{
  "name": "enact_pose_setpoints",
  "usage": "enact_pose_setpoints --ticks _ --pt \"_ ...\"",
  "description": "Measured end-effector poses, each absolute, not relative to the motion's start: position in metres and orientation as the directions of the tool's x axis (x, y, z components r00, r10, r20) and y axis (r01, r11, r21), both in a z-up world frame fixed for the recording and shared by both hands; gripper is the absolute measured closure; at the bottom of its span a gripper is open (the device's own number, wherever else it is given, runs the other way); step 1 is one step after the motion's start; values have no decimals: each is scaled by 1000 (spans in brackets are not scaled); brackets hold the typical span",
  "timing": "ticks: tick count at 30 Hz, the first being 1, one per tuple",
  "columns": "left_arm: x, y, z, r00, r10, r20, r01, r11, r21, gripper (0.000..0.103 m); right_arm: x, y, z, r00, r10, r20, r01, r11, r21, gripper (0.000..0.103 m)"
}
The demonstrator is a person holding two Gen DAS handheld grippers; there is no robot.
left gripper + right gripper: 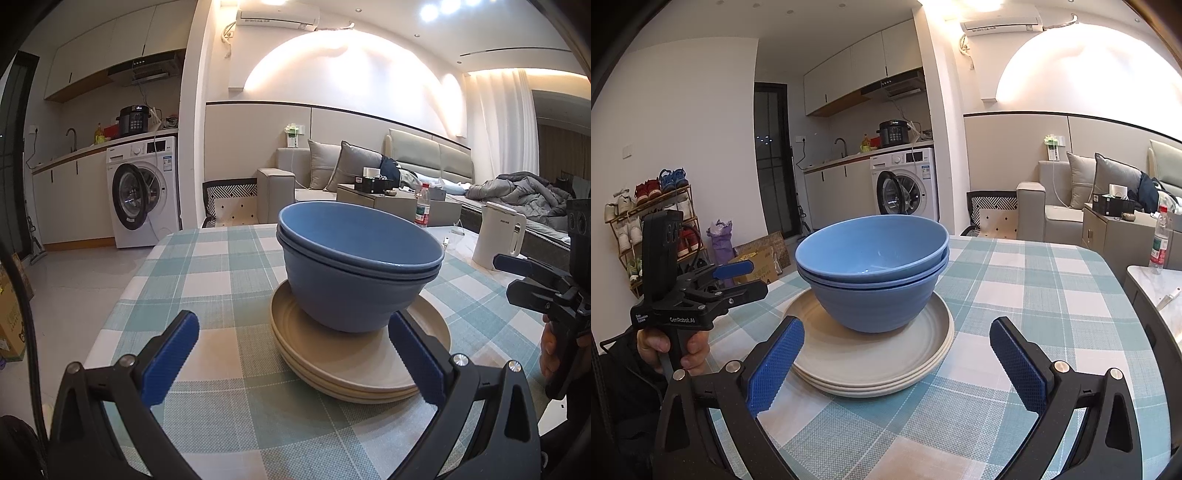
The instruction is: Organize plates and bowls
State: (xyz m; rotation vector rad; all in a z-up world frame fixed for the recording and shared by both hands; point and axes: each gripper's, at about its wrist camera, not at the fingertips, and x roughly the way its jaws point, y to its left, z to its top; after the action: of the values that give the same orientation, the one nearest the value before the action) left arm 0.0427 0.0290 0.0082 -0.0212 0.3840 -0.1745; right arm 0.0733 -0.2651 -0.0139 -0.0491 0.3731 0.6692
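Two nested blue bowls [354, 266] [875, 269] stand on a stack of beige plates [332, 354] [871, 362] on the checked tablecloth. My left gripper [291, 354] is open and empty, just in front of the plates' left side; it also shows in the right wrist view [742, 277]. My right gripper [897, 362] is open and empty, just short of the plates' near rim; it also shows in the left wrist view [513, 273], to the right of the stack.
The table [207, 266] with a teal and white checked cloth ends at the left and far edges. A white kettle [498, 236] and a water bottle [423, 206] stand beyond the table's right side. A washing machine [144, 192] and sofa [325, 173] stand further back.
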Motion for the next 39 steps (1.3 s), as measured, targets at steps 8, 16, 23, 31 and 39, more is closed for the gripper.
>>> enact_pose_setpoints --ticks 8,16,23,31,39 --pt "42 26 7 912 -172 -372 167 985 -47 0 73 -266 -14 720 596 -354 -613 786 76 1" --pt "42 26 7 912 -170 -374 165 985 -47 0 73 -265 -14 720 596 -354 -614 786 75 1" --pt "42 26 7 911 -170 -374 165 985 -47 0 73 -265 -14 720 596 -354 -614 786 75 1" --pt "42 26 7 912 -170 -374 165 985 -46 0 74 -265 -14 720 597 -354 -614 786 75 1" --pt "42 26 8 912 -169 -375 164 985 -46 0 74 -265 -14 720 596 -355 -614 786 74 1"
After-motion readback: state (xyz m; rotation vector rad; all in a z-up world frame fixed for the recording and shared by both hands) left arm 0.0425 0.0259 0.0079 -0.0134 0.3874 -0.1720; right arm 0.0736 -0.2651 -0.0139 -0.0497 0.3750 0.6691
